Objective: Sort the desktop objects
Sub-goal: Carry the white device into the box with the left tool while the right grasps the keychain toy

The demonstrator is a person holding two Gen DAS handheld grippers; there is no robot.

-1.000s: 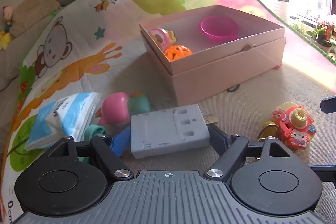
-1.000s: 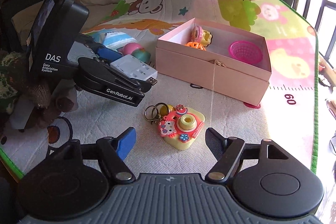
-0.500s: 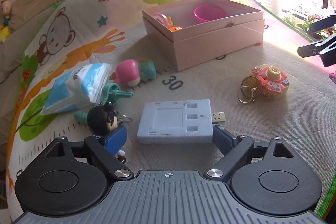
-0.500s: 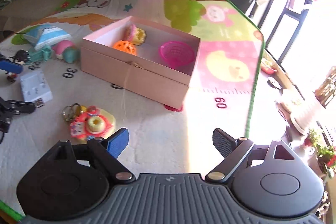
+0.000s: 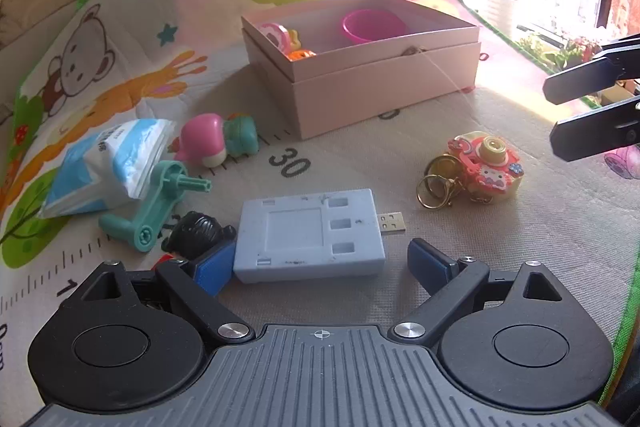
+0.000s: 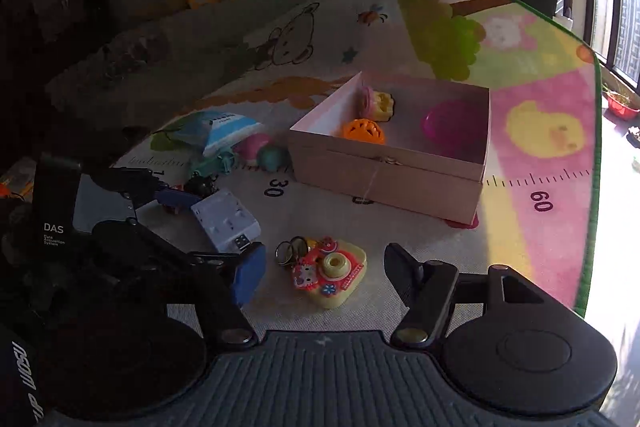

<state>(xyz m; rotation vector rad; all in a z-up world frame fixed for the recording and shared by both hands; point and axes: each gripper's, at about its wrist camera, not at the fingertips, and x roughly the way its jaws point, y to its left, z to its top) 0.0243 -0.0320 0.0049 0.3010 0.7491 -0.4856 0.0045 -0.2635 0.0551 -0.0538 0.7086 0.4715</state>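
Note:
A grey-blue card reader [image 5: 310, 235] with a USB plug lies flat on the mat, just ahead of my open left gripper [image 5: 320, 267]; it also shows in the right wrist view [image 6: 226, 219]. A yellow toy camera keychain [image 5: 486, 161] lies to its right, and sits between the fingers of my open right gripper [image 6: 320, 275], which is empty. The open pink box [image 5: 384, 91] behind holds a magenta basket [image 5: 374, 25], an orange ball [image 6: 363, 131] and a pink-yellow toy [image 6: 376, 103].
Left of the card reader lie a black-haired doll keychain [image 5: 196, 235], a teal plastic handle [image 5: 156, 201], a pink and teal squishy toy [image 5: 216, 141] and a blue tissue pack [image 5: 108, 163]. The mat's green edge [image 6: 596, 147] runs along the right.
The left gripper has let go of the card reader, which now lies on the mat, and has drawn back. The right gripper swung away, then came back over the toy camera.

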